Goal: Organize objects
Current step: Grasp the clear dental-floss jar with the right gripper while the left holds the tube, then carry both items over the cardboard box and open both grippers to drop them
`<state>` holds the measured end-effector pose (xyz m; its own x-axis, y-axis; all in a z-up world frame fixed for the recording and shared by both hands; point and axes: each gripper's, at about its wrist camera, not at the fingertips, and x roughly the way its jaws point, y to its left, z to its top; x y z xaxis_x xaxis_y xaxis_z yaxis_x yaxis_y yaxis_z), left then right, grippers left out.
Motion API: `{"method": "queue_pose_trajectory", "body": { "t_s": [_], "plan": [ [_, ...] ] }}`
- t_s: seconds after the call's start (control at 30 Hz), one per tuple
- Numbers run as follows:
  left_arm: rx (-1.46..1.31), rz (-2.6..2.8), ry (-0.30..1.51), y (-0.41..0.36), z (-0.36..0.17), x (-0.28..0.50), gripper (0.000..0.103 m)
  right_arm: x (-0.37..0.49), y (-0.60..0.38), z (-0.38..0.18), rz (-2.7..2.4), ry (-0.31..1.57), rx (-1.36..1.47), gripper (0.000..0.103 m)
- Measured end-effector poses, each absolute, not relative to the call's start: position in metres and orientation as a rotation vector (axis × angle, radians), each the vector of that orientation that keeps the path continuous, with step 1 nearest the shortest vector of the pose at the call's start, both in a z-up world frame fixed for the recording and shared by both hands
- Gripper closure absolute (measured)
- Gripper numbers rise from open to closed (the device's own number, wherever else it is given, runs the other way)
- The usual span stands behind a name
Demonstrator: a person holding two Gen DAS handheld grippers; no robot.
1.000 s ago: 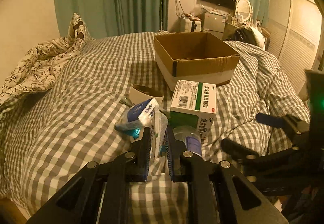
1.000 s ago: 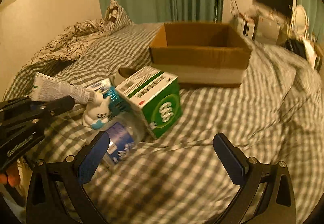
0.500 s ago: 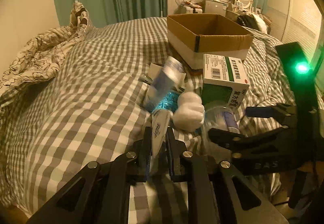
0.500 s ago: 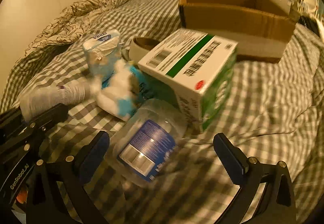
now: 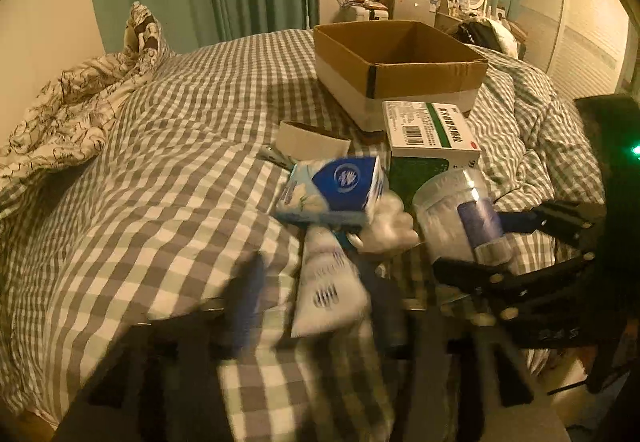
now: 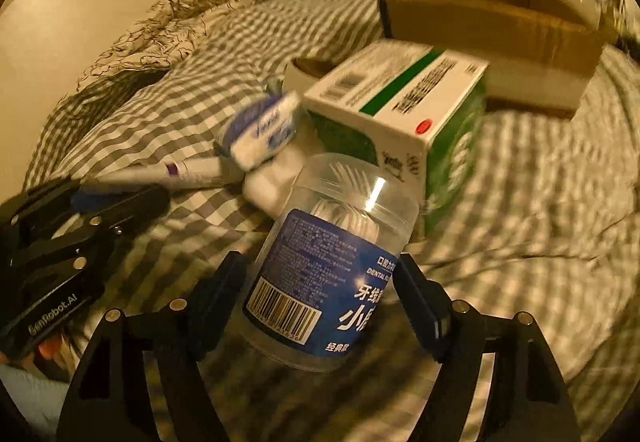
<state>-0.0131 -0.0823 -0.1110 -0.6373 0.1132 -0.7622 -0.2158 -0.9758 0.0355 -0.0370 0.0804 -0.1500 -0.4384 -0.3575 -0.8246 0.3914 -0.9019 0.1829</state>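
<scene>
The right gripper (image 6: 318, 282) is closing its jaws around a clear plastic jar (image 6: 332, 262) with a blue label, lying tilted on the checked bed (image 6: 520, 202) just beside a green-and-white carton (image 6: 404, 110), with a cardboard box (image 6: 492, 18) sitting behind.

Left tool (image 5: 316, 306) smeared by motion blur, white tube (image 5: 328, 290) label unreadable, cardboard box (image 6: 492, 22) blurred, clear jar (image 6: 328, 266) base hidden between fingers.
</scene>
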Motion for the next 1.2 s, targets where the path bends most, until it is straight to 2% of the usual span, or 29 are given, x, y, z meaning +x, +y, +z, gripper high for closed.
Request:
{"method": "queue_pose_trajectory", "body": {
  "t_s": [0.13,0.23,0.37,0.43,0.5,0.6,0.7,0.83,1.2],
  "plan": [
    [-1.259,2.68,0.25,-0.07,-0.11,-0.014,0.036,-0.03,0.095,-0.134,-2.38,0.068,1.279,0.033],
    [-1.299,2.639,0.21,-0.063,-0.118,-0.021,0.036,-0.026,0.106,-0.128,-2.392,0.072,1.263,0.042],
    [-1.378,2.653,0.312,-0.05,-0.134,-0.031,0.036,-0.029,0.107,-0.138,-2.365,0.092,1.29,0.043],
    [-1.387,2.656,0.315,-0.047,-0.138,-0.033,0.043,-0.029,0.106,-0.143,-2.364,0.087,1.293,0.043],
    [-1.407,2.657,0.319,-0.046,-0.141,-0.034,0.071,-0.03,0.107,-0.148,-2.367,0.094,1.287,0.043],
    [-1.428,2.605,0.292,-0.045,-0.144,-0.031,0.086,-0.032,0.104,-0.154,-2.366,0.095,1.298,0.042],
    [-1.423,2.588,0.277,-0.043,-0.141,-0.027,0.086,-0.039,0.1,-0.164,-2.345,0.092,1.34,0.039],
    [-1.384,2.586,0.256,-0.039,-0.125,-0.017,0.086,-0.037,0.102,-0.162,-2.364,0.08,1.325,0.041],
    [-1.146,2.632,0.207,-0.019,-0.048,-0.019,0.087,-0.023,0.141,-0.072,-2.537,0.086,1.053,0.041]
  ]
}}
